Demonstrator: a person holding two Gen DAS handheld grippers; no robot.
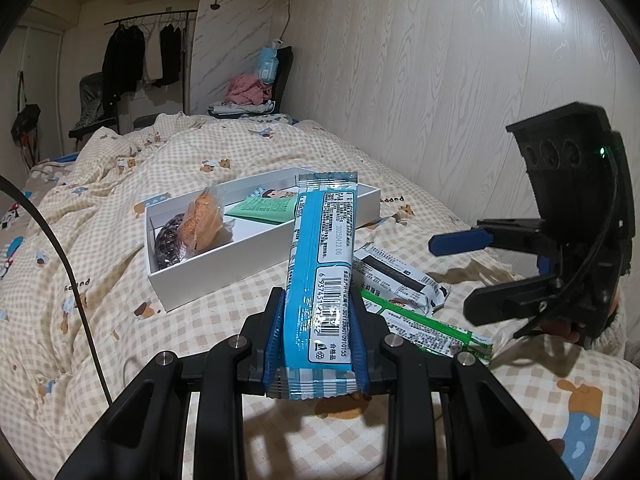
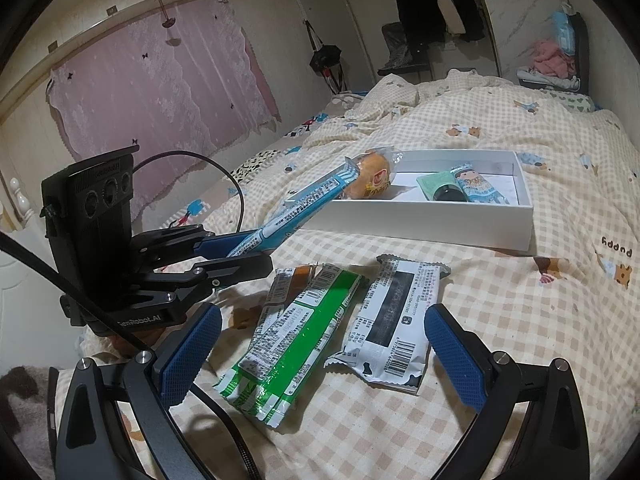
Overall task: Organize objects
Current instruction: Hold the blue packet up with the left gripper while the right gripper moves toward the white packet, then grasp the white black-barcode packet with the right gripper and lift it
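So the left tool (image 1: 318, 336) is clenching a long blue snack packet (image 1: 322, 276) near its lower end, and the packet is sticking up off the bed (image 1: 120, 320), tilting out toward the white box (image 1: 192, 276). From the right wrist view the packet's far end is overlapping the box's near edge, though I can't tell if it's actually touching. The right tool (image 2: 320, 344) is hanging wide apart with nothing between its blue pads (image 2: 188, 352), just hovering over two packets that are lying on the checked bedding: a green one (image 2: 292, 344) and a white one (image 2: 394, 320), side by side. A brownish packet (image 2: 286, 284) is peeking out beside the green one. Inside the box there's an orange wrapped bun (image 2: 370, 178), something dark and round (image 1: 168, 244) under it, and a green tube (image 2: 438, 186) next to a cartoon-print item (image 2: 478, 186).
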